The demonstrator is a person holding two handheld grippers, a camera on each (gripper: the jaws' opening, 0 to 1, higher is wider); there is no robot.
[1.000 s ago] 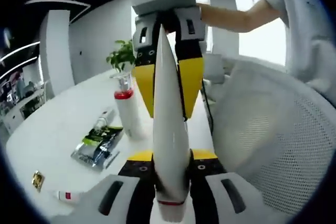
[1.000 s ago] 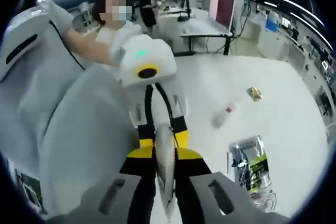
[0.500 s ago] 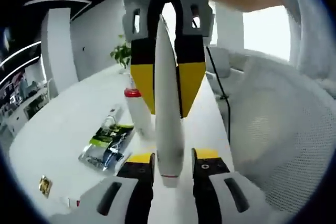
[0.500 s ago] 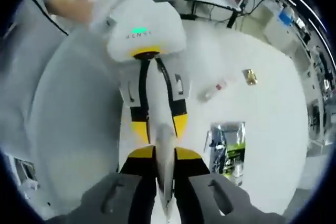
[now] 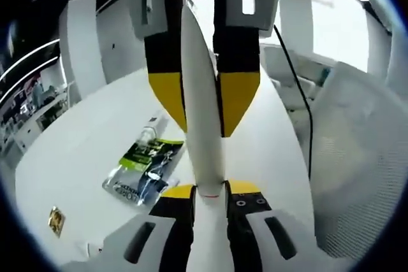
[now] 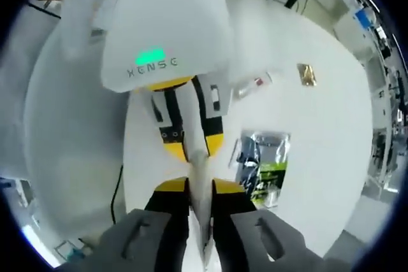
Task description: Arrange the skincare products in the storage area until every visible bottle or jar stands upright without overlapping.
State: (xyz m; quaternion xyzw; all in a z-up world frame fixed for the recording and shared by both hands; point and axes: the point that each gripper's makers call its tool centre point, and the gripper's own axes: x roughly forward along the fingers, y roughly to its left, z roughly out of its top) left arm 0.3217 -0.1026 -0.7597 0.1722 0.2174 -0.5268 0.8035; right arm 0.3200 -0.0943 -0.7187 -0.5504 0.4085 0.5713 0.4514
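While a small gold packet (image 5: 56,220) lay at the left of the white table (image 5: 83,157) and a green-and-clear pouch (image 5: 145,169) rested nearer the middle, the left gripper (image 5: 209,190) was clamped on one end of a white tube (image 5: 202,113). Opposite it, the right gripper (image 6: 199,186) pinched the tube's other end above the table.

the white tube (image 5: 203,113) blocks the middle of the left gripper view, so the table right behind the crossed jaws is hidden. left of them, the clear packet (image 5: 144,171) has print too small to read. the gold item (image 6: 307,74) is too tiny to identify.
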